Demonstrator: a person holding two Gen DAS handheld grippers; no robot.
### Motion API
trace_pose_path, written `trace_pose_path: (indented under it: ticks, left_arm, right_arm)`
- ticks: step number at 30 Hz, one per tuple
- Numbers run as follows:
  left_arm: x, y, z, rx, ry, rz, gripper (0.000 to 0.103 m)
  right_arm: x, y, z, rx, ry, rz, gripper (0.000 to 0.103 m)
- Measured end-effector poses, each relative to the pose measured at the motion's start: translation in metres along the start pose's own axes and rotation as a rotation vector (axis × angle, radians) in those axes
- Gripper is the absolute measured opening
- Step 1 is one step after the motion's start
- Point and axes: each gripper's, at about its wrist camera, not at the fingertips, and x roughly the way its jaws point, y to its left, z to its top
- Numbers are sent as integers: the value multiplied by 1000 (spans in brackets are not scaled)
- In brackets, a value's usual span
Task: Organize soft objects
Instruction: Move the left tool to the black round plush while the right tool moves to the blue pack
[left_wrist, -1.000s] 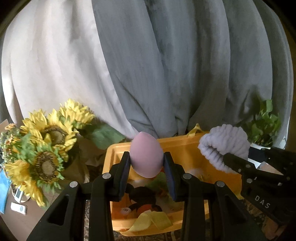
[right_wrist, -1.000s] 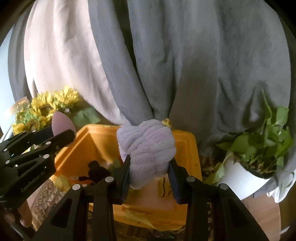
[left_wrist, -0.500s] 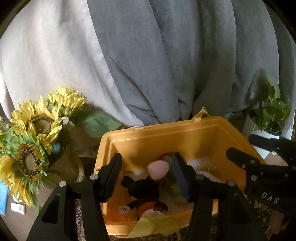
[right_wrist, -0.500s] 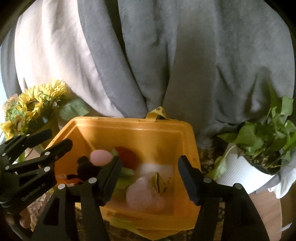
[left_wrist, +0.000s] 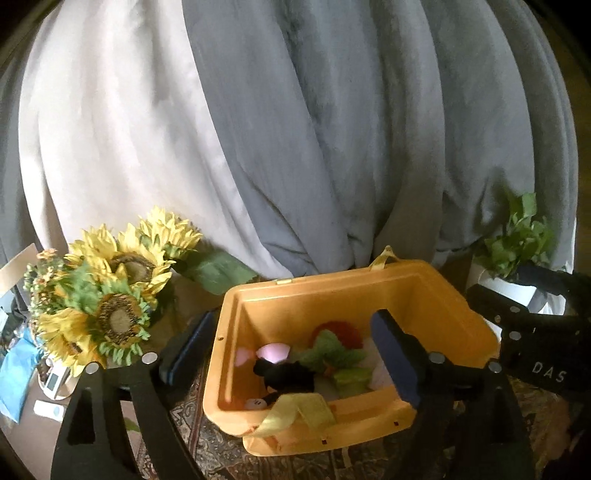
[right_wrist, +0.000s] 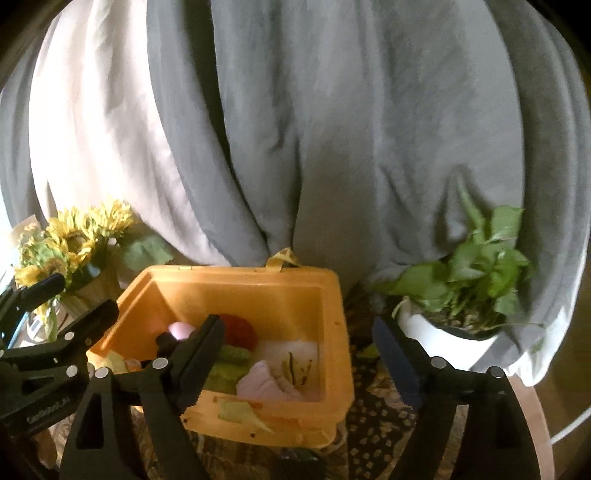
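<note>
An orange plastic bin (left_wrist: 332, 288) (right_wrist: 332, 332) stands on a patterned cloth and holds several soft objects. The pink egg-shaped sponge (left_wrist: 274, 351) (right_wrist: 181, 329) lies in it beside a black plush toy (left_wrist: 288, 374). The pale lilac fluffy cloth (right_wrist: 267, 384) lies at the bin's near right, next to green soft pieces (left_wrist: 332, 356) and a red one (right_wrist: 240, 328). My left gripper (left_wrist: 291, 354) is open and empty, its jaws spread wide over the bin. My right gripper (right_wrist: 299, 350) is open and empty above the bin.
A bunch of sunflowers (left_wrist: 110, 302) (right_wrist: 70, 240) stands left of the bin. A green plant in a white pot (right_wrist: 469, 295) (left_wrist: 517, 251) stands to its right. Grey and white curtains (left_wrist: 295, 129) hang behind. Small white devices (left_wrist: 51, 384) lie at the far left.
Both grippers have opened and dropped their loads into the bin: the pink sponge from the left, the lilac cloth from the right. The jaws have since spread wider.
</note>
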Motion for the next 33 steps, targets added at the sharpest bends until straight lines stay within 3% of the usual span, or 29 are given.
trace_pose_path:
  ticks: [13,25,33]
  left_arm:
    - [-41,-12,-18,35,-41,-32,97]
    - [-63,-26,-40,88,-33,-78,98]
    - [-61,-34,-64,117,37,-114,98]
  right_arm:
    - [-53,-6,-26,12,-11,-86,87]
    - [-68,-10,-62,40,84,-103,87]
    - [-66,-13,-89,49,181,-104,87]
